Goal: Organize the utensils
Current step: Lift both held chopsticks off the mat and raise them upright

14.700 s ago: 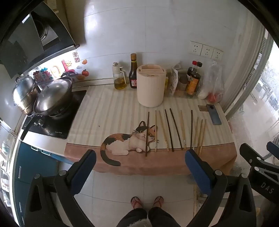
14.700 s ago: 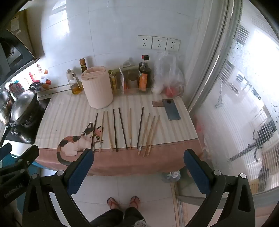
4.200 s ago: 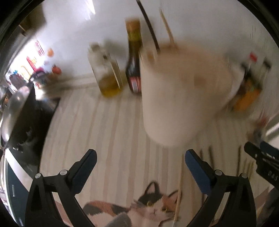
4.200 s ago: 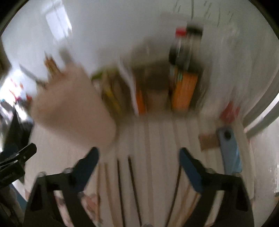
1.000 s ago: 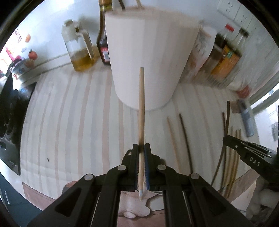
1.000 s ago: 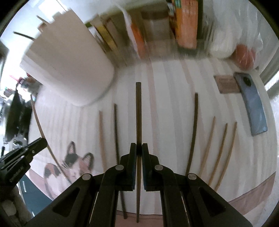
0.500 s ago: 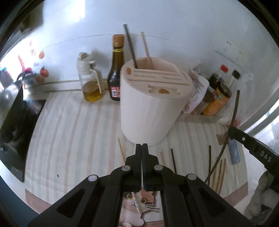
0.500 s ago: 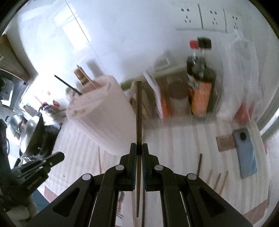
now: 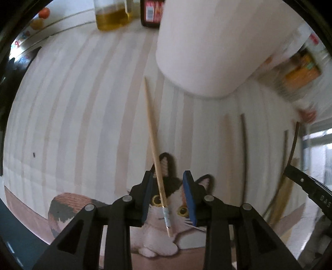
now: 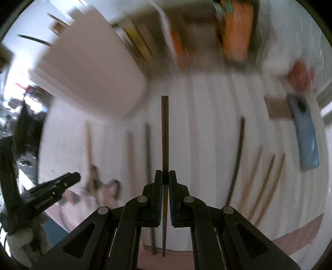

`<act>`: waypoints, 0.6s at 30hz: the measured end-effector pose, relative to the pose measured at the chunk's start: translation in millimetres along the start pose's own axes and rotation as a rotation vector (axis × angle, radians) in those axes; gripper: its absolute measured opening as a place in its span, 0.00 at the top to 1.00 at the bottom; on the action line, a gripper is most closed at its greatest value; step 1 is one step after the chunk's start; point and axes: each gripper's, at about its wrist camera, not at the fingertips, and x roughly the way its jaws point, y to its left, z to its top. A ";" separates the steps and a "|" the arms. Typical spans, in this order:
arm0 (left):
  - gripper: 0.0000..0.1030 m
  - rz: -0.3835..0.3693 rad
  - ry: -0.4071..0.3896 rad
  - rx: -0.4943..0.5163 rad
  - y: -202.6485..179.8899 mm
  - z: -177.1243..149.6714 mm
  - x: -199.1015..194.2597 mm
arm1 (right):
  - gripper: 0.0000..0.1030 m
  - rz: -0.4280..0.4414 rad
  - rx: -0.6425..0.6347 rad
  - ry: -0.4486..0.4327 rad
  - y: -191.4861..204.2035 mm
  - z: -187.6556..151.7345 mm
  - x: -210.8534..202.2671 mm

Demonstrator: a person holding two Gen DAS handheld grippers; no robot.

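Observation:
In the left wrist view my left gripper [image 9: 168, 176] hangs low over the striped mat, its jaws opening. A light wooden chopstick [image 9: 154, 141] runs between them, close to the left pad, and the pads do not press on it. The cream utensil holder [image 9: 207, 47] stands just beyond. In the right wrist view my right gripper [image 10: 165, 178] is shut on a dark brown chopstick [image 10: 165, 128] that points ahead over the mat. The holder [image 10: 89, 76] sits to its upper left, with sticks rising out of its top.
Several loose chopsticks [image 10: 238, 155] lie side by side on the mat [image 9: 72, 114], which has a cat picture [image 9: 166, 207] at its front edge. An oil jug [image 9: 113, 18] and a sauce bottle [image 9: 150, 14] stand behind. A blue phone [image 10: 307, 135] lies at right.
Both grippers have dropped from high above the holder down close to the mat. The left jaws have parted around the light chopstick. The right gripper still clamps the dark chopstick.

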 end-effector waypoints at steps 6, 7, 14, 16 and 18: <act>0.69 0.086 0.026 0.046 -10.1 -2.2 27.5 | 0.95 -0.035 0.038 0.085 -18.6 -8.8 36.7; 0.64 0.105 0.028 0.061 -12.9 -2.5 29.7 | 0.95 -0.037 0.042 0.089 -19.9 -7.8 39.6; 0.73 0.127 -0.022 0.085 -27.3 -6.1 35.8 | 0.95 -0.052 0.054 0.112 -24.7 -11.7 56.6; 0.95 0.125 -0.027 0.093 -28.6 -5.2 37.0 | 0.95 -0.055 0.055 0.117 -24.0 -12.2 59.9; 0.95 0.123 -0.023 0.099 -27.7 -2.8 36.4 | 0.95 -0.061 0.050 0.114 -20.3 -11.7 60.8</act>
